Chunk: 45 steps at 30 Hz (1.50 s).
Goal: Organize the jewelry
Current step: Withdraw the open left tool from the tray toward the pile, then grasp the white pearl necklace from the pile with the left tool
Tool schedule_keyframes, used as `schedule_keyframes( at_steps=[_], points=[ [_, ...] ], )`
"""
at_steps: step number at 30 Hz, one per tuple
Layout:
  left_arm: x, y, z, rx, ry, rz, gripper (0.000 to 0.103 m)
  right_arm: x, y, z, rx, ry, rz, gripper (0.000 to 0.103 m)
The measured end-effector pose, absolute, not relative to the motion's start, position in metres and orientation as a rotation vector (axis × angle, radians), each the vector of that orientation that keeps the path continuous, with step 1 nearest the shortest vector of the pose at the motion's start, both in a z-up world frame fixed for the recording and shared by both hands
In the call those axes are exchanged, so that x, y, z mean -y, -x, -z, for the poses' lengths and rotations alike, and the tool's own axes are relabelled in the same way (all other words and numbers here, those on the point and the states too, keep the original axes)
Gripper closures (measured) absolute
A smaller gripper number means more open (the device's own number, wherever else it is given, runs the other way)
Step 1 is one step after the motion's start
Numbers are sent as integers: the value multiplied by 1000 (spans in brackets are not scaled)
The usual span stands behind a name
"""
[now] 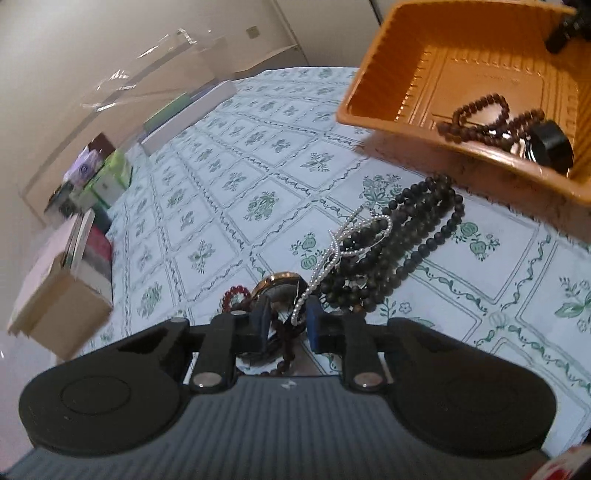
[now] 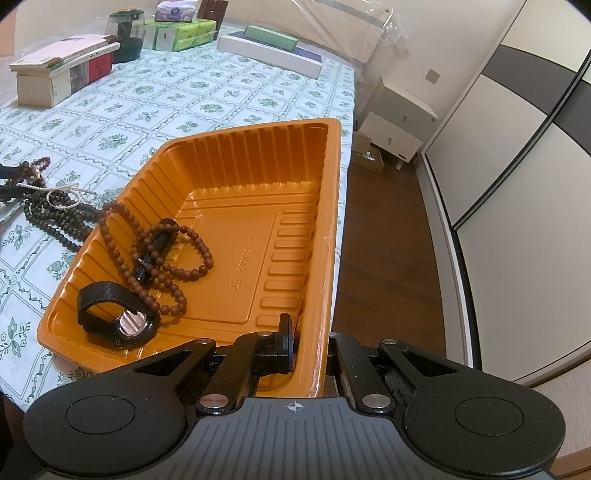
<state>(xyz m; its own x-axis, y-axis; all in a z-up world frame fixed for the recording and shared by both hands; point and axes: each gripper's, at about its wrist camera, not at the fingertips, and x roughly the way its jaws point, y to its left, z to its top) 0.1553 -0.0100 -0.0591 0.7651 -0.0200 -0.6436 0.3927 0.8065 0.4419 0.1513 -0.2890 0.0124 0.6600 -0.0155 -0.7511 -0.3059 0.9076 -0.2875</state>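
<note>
An orange plastic tray [image 2: 258, 162] is lifted off the floral tablecloth; its wall also shows in the left wrist view [image 1: 376, 92]. My right gripper [image 2: 308, 349] is shut on the tray's near right rim. In the tray lie a brown bead string [image 2: 155, 254] and a black-strapped watch [image 2: 114, 314]. On the cloth lies a pile of dark bead necklaces [image 1: 399, 240] with a pearl strand [image 1: 332, 258], a gold-rimmed watch [image 1: 277, 284] and a red bead bracelet [image 1: 234, 295]. My left gripper [image 1: 286, 325] sits over this pile, jaws narrowly apart around the pearl strand's end and some brown beads.
Boxes [image 2: 62, 77], tissue packs [image 2: 181, 33] and a dark jar [image 2: 127, 33] line the table's far side. A long white box [image 2: 269, 55] lies at the far edge. The table edge runs beside the tray, with wood floor [image 2: 384, 240] and a nightstand [image 2: 399, 122] beyond.
</note>
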Motion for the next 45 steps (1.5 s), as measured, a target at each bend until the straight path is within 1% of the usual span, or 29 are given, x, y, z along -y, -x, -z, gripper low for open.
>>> schedule_keyframes(
  at_steps=[4, 6, 8, 9, 16, 31, 38, 45],
  points=[
    [17, -159, 60, -667, -647, 269, 84, 289, -151, -12, -839, 413, -169, 100],
    [20, -160, 60, -671, -662, 280, 90, 289, -151, -12, -839, 414, -169, 100],
    [21, -161, 60, -676, -670, 283, 100, 289, -151, -13, -839, 413, -169, 100],
    [22, -161, 59, -680, -666, 285, 100, 289, -151, -13, -839, 413, -170, 100],
    [18, -164, 38, -677, -573, 285, 101, 290, -152, -12, -839, 412, -170, 100],
    [15, -182, -62, -526, -423, 315, 101, 288, -152, -12, -838, 413, -169, 100],
    [32, -187, -97, -464, -404, 354, 101, 288, -151, -12, -837, 413, -169, 100],
    [65, -186, -122, -406, -388, 435, 101, 288, -151, -13, -837, 413, -169, 100]
  ],
)
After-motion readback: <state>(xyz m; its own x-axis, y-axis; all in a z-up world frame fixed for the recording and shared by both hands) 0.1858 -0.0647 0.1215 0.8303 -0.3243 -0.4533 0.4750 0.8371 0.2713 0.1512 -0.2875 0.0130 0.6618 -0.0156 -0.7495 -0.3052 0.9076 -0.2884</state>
